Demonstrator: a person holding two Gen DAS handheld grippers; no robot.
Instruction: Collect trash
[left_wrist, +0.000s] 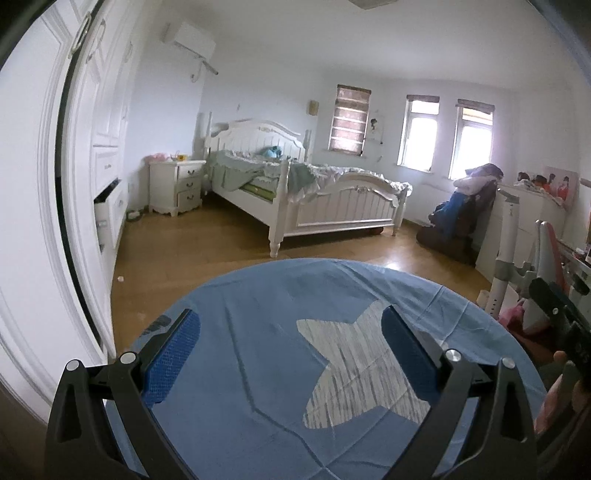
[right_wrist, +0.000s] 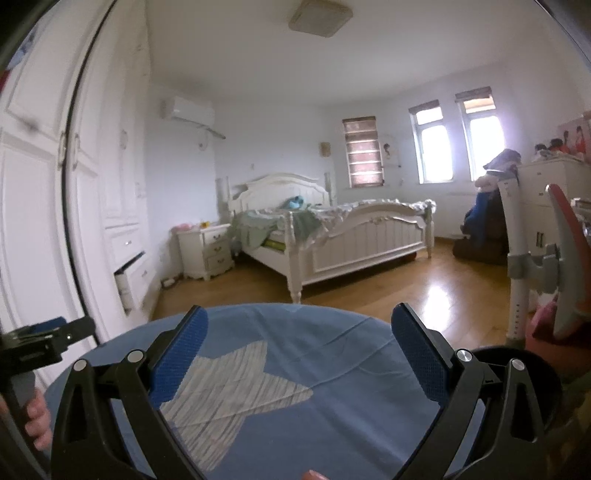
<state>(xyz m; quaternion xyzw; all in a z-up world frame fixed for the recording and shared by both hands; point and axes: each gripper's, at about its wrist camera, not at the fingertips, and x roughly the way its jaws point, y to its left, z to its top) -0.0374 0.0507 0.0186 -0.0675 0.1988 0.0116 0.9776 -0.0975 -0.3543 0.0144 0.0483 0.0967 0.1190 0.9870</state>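
Both tongs, left (left_wrist: 290, 360) and right (right_wrist: 299, 360), hang released over a blue star-print cloth (left_wrist: 258, 406); searching step; next, reach the white scrap (left_wrist: 120, 279) on the floor.

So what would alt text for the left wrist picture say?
An open two-finger gripper hovers over a round blue cloth with a grey star. Beyond lie a wooden floor, an unmade white bed and a small white scrap by the wardrobe.
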